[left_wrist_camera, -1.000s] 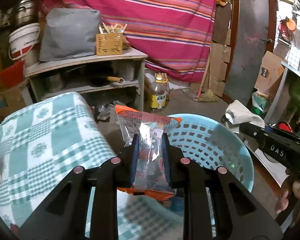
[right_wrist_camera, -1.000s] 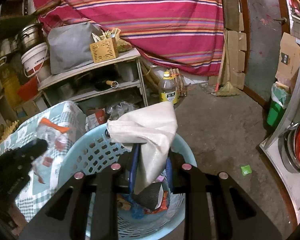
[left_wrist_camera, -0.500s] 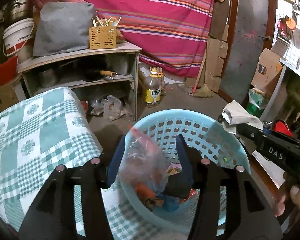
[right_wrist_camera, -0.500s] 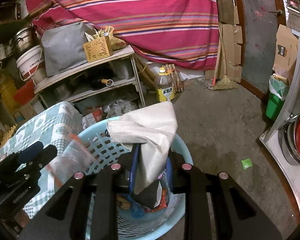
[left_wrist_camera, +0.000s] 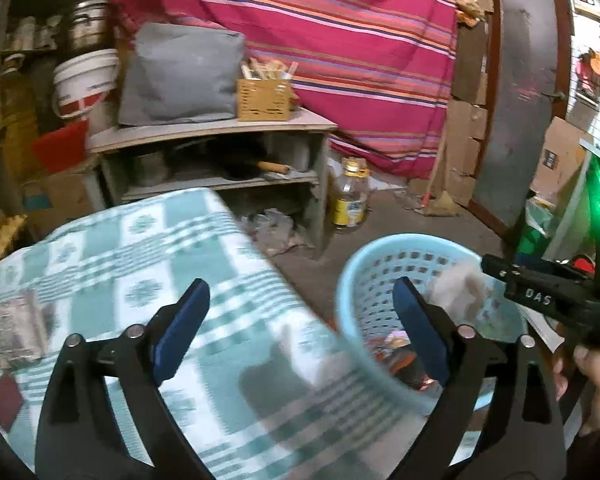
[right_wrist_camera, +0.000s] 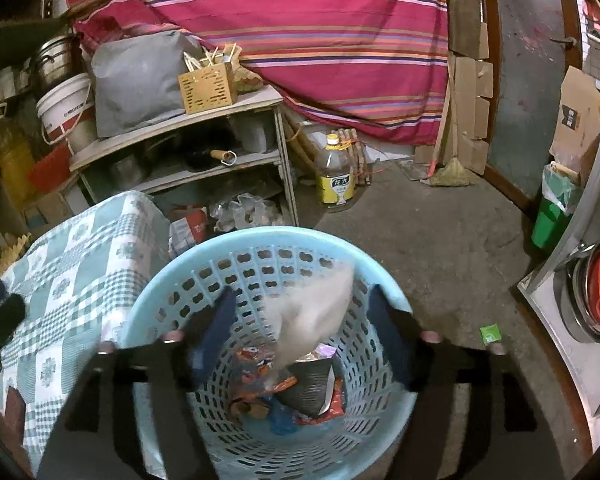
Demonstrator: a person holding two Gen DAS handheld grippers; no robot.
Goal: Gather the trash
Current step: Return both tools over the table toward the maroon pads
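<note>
Both grippers, right gripper (right_wrist_camera: 300, 312) and left gripper (left_wrist_camera: 300, 328), are opening with nothing pinched, that limp, featherlight white bag (right_wrist_camera: 312, 312) dropping into the blue laundry basket (right_wrist_camera: 180, 280); I'd grab any bunched corner.

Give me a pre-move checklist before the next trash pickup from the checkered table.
1. Left gripper empty, jaws opening: ok.
2. Right gripper jaws opening, white bag free between them: ok.
3. White bag settled in blue basket: not ok, blurred, above the wrappers.
4. Basket beside checkered table: ok.
5. Next trash, clear wrapper, on table: ok.
6. Wrapper within easy reach: cannot tell.
</note>
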